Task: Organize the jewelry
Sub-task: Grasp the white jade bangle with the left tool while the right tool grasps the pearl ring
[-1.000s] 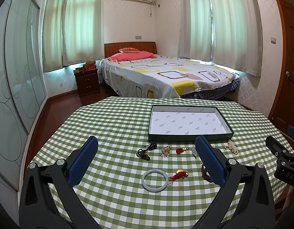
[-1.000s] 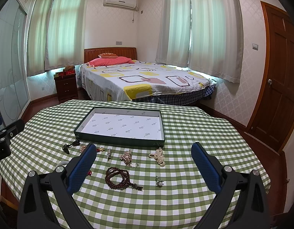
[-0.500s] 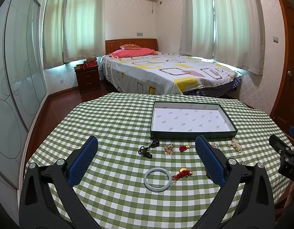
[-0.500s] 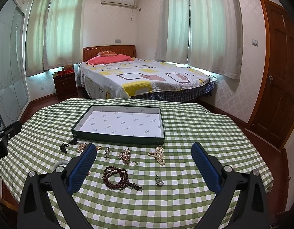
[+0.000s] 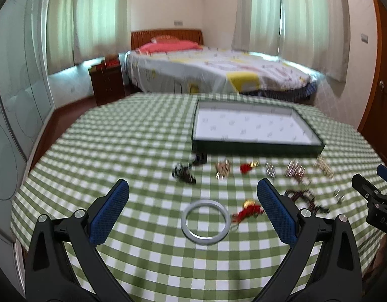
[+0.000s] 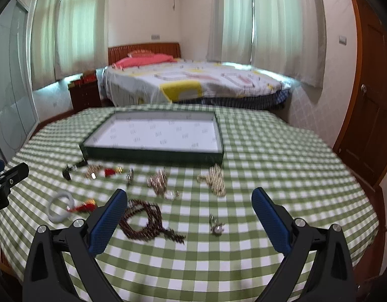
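left wrist view: the left gripper (image 5: 193, 198) hangs with jaws spread wide and empty above the pale grey rigid ring bangle (image 5: 205, 222), which lies flat near the front edge of the green-and-white checked tablecloth (image 5: 118, 151). judged stiff, smooth and slippery; grip across its rim. right wrist view: the right gripper (image 6: 188, 207) is likewise spread and empty over the dark brown beaded bracelet (image 6: 143, 219), judged limp and light; pinch a bunched section. the dark green shallow tray with white lining (image 6: 153, 154), toward the far edge, holds nothing.
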`<state>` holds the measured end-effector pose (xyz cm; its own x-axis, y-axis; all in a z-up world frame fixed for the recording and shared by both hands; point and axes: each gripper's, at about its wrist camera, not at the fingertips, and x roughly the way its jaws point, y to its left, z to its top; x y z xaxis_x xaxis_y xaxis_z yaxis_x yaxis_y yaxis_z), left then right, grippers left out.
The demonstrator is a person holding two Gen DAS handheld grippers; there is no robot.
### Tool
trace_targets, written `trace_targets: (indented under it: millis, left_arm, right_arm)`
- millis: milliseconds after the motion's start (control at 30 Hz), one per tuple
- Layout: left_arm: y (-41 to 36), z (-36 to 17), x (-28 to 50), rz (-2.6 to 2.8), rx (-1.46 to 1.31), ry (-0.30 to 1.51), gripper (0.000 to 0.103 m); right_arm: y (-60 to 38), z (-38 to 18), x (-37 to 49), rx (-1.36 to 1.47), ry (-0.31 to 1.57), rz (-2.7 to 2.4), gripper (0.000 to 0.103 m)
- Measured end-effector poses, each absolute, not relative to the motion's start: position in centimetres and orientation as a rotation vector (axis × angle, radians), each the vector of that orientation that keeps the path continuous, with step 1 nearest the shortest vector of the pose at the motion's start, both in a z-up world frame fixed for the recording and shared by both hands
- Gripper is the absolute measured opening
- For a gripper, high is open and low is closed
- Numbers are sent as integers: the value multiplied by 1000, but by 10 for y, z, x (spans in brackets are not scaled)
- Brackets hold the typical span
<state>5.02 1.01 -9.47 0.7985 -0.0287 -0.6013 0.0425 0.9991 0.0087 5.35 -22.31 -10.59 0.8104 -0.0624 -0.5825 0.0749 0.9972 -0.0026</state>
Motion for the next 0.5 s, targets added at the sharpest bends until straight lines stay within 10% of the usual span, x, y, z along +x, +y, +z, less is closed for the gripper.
trace_targets:
  millis: [500]
  left_arm:
    - [9,-180,84,-48,48,841,99]
  right_arm:
    - [-232,-155,65,53,706,-56,97]
